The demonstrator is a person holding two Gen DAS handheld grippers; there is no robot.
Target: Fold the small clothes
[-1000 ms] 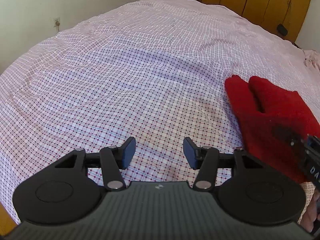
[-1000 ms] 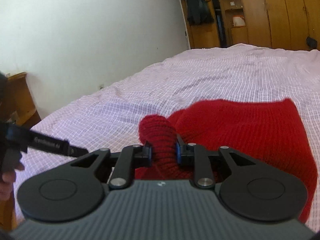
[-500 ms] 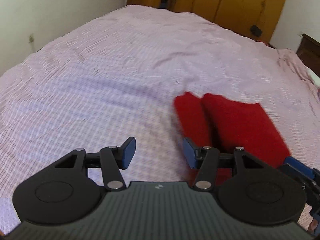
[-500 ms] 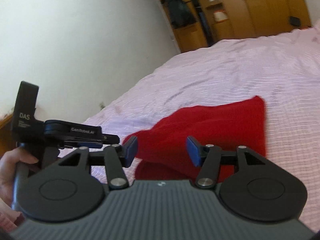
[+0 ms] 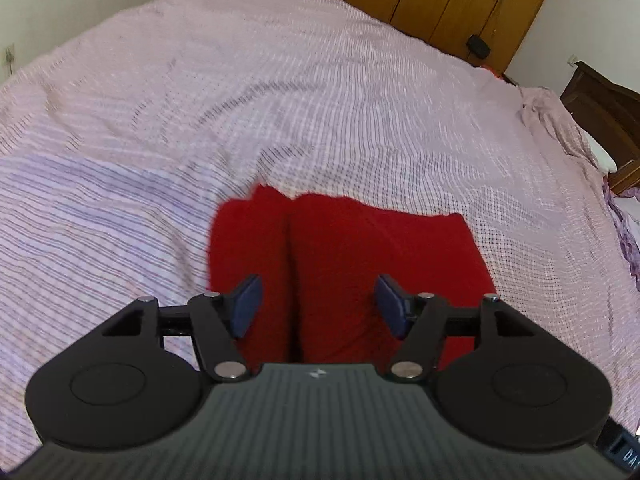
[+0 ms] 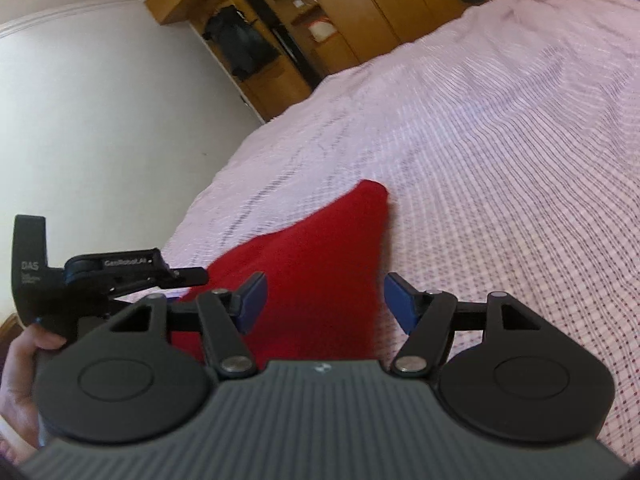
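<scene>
Both claws stand open and empty. The left claw (image 5: 318, 300) has its jaws spread above the red knitted garment (image 5: 344, 264), which lies between the pads in the picture but is not pressed by them; its jaws have just been opening further. The right claw (image 6: 322, 302) has also just been opening, and nothing is between its pads.

The garment lies flat on the checked bedspread (image 5: 280, 100), near the edge of the bed closest to the cameras. It is already doubled: in the left wrist view a seam or crease runs lengthwise, with a narrow strip to its left and a broader panel to its right. In the right wrist view one corner (image 6: 374, 192) points away toward the wardrobe (image 6: 320, 20). A hand (image 6: 20, 360) grips the left tool's handle at the lower left of that view.

Judgement: the last fold has been let go, and the step in hand is re-approach for a further fold or a smoothing pass.

Recommendations:
- Take both near corners together, one per claw, so the layers travel as one.
- Bite through every layer (thick knit slips off a shallow pinch).
- Lift only enough to clear the bed, then lay edge on edge.
- Both views are somewhat blurred, so the layer count is probably two but not confirmed.
</scene>
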